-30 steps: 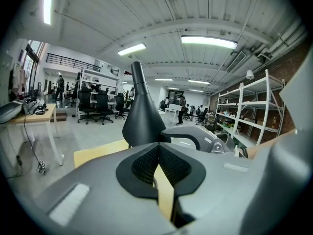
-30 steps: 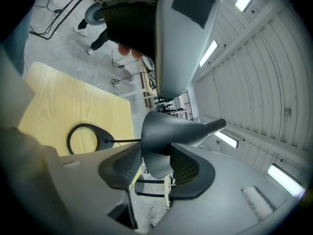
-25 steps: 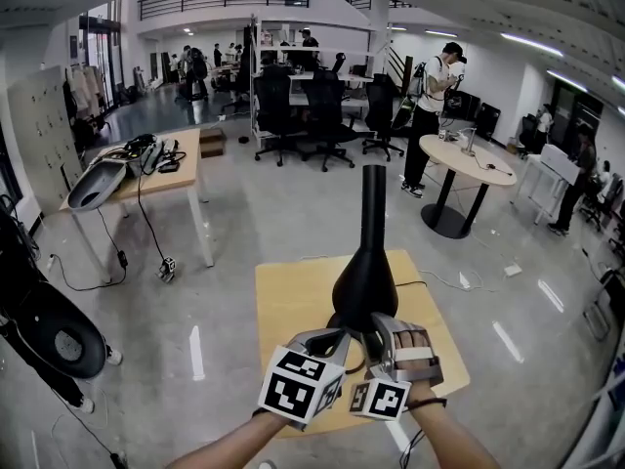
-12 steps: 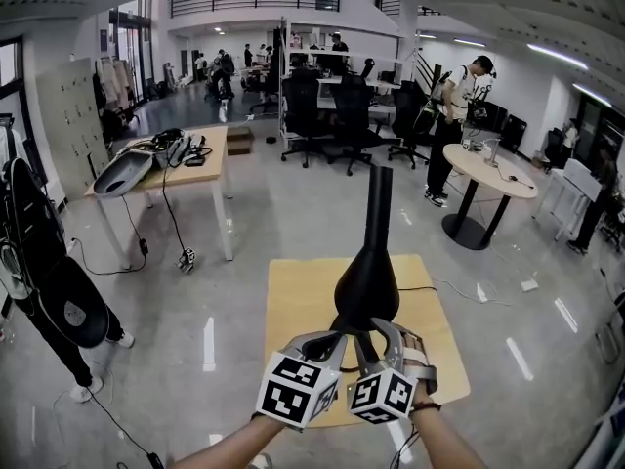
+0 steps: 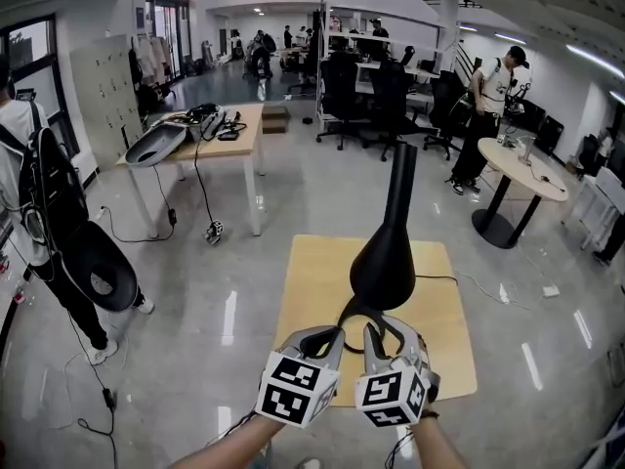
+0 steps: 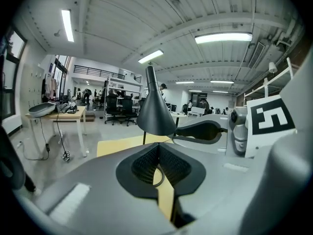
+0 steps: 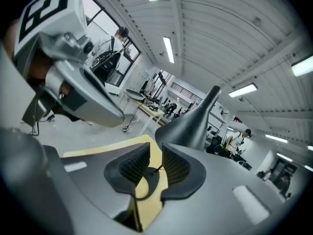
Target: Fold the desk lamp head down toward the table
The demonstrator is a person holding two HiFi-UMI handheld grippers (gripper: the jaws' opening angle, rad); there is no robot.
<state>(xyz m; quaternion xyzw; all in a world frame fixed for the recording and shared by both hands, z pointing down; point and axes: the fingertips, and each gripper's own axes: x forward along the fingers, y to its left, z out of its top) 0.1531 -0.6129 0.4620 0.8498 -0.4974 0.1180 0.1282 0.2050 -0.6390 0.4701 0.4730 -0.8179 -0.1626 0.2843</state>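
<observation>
The desk lamp (image 5: 383,262) stands near the middle of the yellow tabletop (image 5: 311,296). Its black head points straight up, so no folding has begun. Both grippers sit low by the near edge, just short of the lamp's base. The right gripper (image 5: 377,330) has rolled over: its marker cube now faces up, where a second ago the back of the hand showed. Its jaws have just been closing from wide to a narrow gap, with nothing between the pads. The left gripper (image 5: 328,337) keeps its jaws pressed together and empty. This looks like settling in before the reach. To take the head rather than push it over, the right jaws would probably need to open again.
</observation>
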